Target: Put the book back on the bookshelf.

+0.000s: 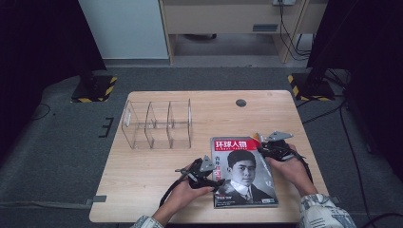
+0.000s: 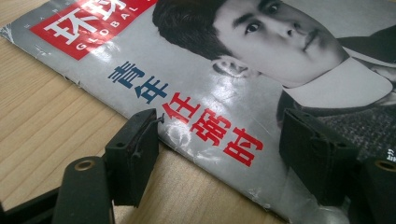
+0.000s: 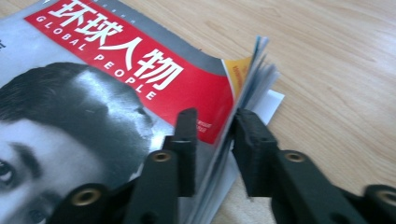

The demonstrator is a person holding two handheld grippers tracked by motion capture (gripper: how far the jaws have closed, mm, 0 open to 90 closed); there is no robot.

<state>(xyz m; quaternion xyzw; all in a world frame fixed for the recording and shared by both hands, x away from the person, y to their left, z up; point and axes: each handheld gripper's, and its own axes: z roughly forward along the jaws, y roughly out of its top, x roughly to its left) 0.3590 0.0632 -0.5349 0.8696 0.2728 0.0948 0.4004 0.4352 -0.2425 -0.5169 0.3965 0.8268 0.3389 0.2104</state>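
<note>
A magazine (image 1: 244, 173) with a red title block and a portrait on its cover lies at the front right of the wooden table (image 1: 142, 180). My left gripper (image 1: 216, 177) is open at the magazine's left edge. In the left gripper view the jaws of the left gripper (image 2: 219, 116) straddle that edge of the magazine (image 2: 233, 70), one over bare wood and one over the cover. My right gripper (image 1: 264, 148) is at the upper right edge. There the right gripper (image 3: 215, 116) is shut on the cover and upper pages of the magazine (image 3: 93, 93), which are raised and fanned above a flat white sheet (image 3: 273, 100).
A clear plastic organiser (image 1: 159, 124) with three compartments stands at the back left of the table. A small round cable hole (image 1: 241, 102) sits near the far edge. Stand bases with yellow-black tape (image 1: 95, 88) rest on the floor beyond.
</note>
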